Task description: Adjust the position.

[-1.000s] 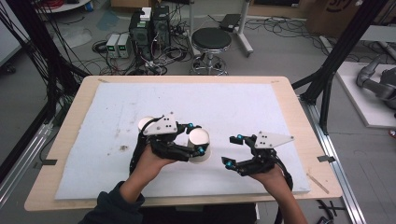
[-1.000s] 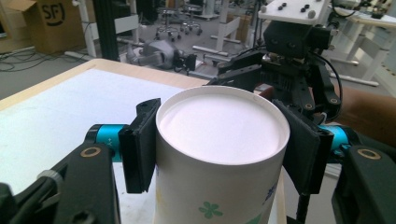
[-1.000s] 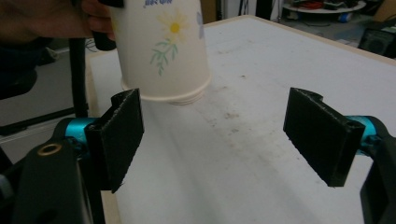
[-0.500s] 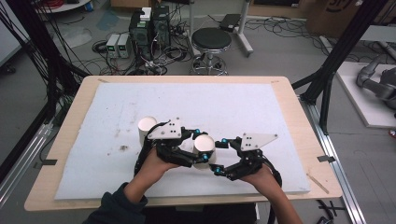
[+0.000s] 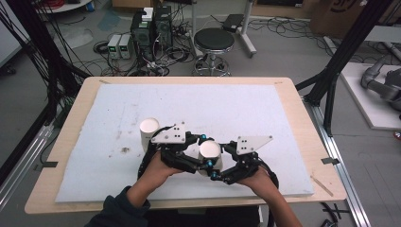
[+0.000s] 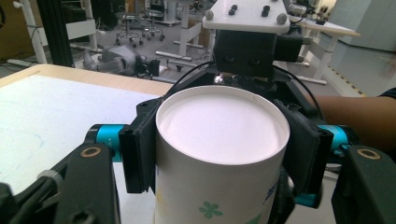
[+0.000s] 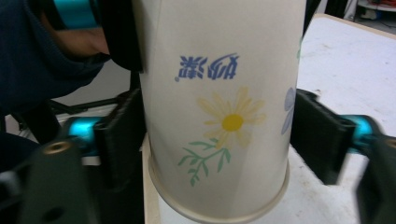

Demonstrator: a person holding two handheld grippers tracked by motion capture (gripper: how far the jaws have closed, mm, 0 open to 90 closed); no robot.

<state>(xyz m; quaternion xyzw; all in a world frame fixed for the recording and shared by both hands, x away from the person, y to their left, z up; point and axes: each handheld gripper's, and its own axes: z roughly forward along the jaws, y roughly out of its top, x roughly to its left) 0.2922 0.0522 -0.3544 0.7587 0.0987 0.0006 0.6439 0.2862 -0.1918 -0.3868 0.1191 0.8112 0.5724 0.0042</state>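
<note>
Jaws of the left gripper (image 5: 204,156) clamp an inverted paper cup (image 5: 209,152) near its closed base, holding it upright above the white mat (image 5: 246,109). The right gripper (image 5: 221,166) has just been closing around the same cup lower down; its pads flank the wall near the rim, contact uncertain, presumably to take over or steady it. A daisy and blue characters print upside down. Second cup (image 5: 149,132) stands just beside.

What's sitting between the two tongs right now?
An upside-down flowered paper cup. In the high view it stands between the left tongs and the right tongs; the left tongs clamp it, and the right tongs' jaws have just been closing around it.
</note>
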